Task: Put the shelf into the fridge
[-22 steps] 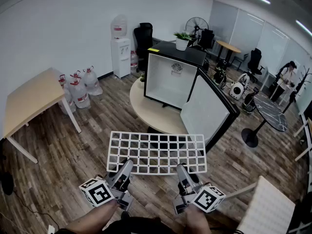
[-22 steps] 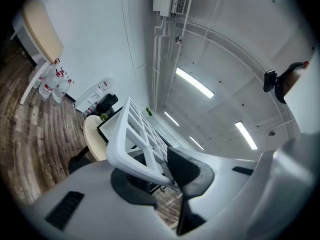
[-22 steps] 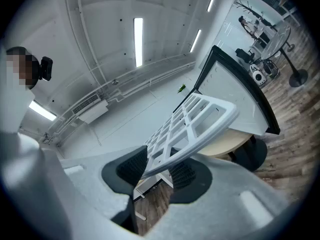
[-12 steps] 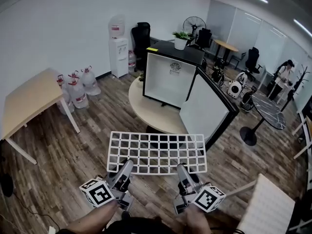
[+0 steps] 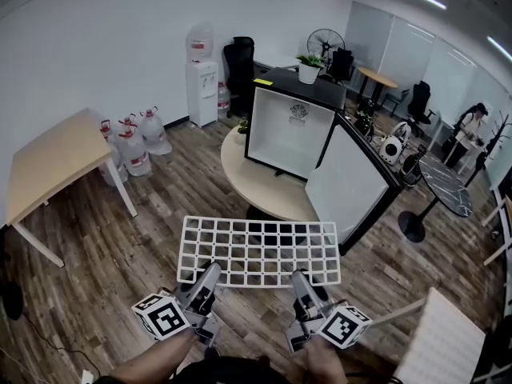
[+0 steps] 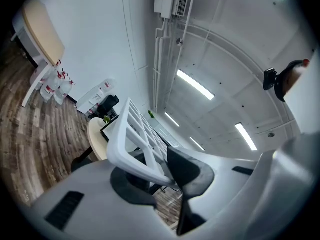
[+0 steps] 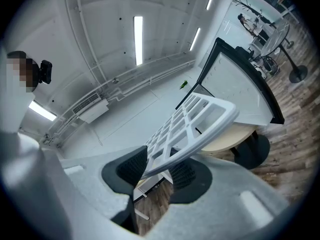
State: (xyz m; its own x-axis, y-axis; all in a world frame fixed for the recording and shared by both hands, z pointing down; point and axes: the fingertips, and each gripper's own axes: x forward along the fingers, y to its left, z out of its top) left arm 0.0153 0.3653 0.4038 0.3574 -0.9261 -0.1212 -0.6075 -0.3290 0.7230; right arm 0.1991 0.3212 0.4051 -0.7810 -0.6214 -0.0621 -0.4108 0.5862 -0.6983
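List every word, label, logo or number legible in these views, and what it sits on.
Nothing reads clearly.
Emblem on the fridge: small print beneath, too small to read.
Yellow sticker on the fridge top: blurred.
Water jugs: red markings, unreadable.
Label on the dispenser bottle: blurred.
Marker cubes: black square patterns only, no words.

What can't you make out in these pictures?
Fridge interior, head view: any rails for the shelf are too small to see.
Dark emblem on the fridge, head view: too small to read.
Fridge, left gripper view: mostly hidden behind the shelf.
Left hand and right hand, head view: cut off by the bottom edge.
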